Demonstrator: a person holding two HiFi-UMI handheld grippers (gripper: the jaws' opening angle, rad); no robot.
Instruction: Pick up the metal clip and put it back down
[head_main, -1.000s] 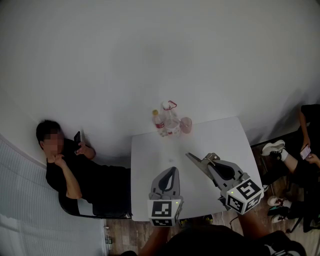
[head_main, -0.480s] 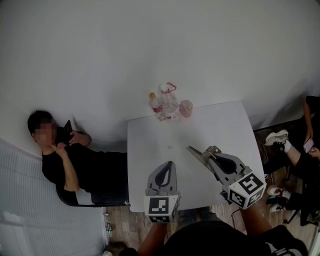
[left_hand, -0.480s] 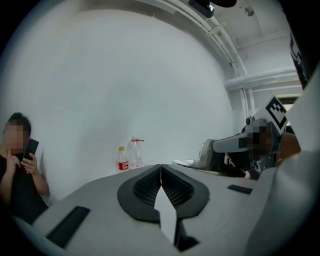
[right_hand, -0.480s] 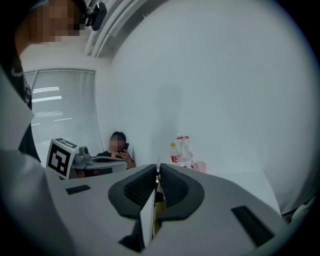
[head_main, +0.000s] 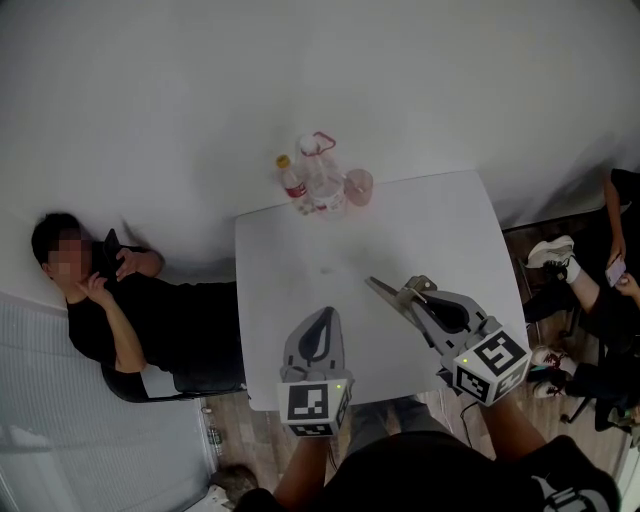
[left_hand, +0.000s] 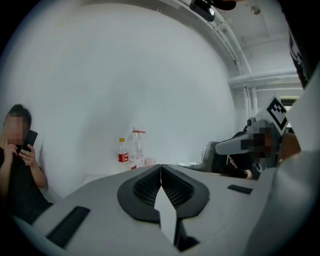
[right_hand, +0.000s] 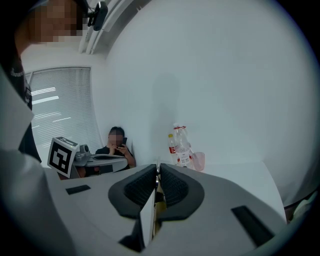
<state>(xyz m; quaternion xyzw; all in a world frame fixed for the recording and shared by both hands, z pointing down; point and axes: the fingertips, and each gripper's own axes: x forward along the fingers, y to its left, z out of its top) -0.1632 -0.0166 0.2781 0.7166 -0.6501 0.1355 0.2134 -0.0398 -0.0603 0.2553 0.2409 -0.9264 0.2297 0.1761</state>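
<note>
Pinching the metal clip between its pads, the right gripper is hovering over the white table, near right; the left gripper is pressing its fingers together, empty.

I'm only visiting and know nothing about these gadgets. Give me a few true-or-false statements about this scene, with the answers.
1. The right gripper is clamped on a metal clip. True.
2. The left gripper has its jaws wide open. False: they are shut together, with nothing between them.
3. Bottles and a pink cup stand at the far edge of the table. True.
4. The table is black. False: it is white.
</note>
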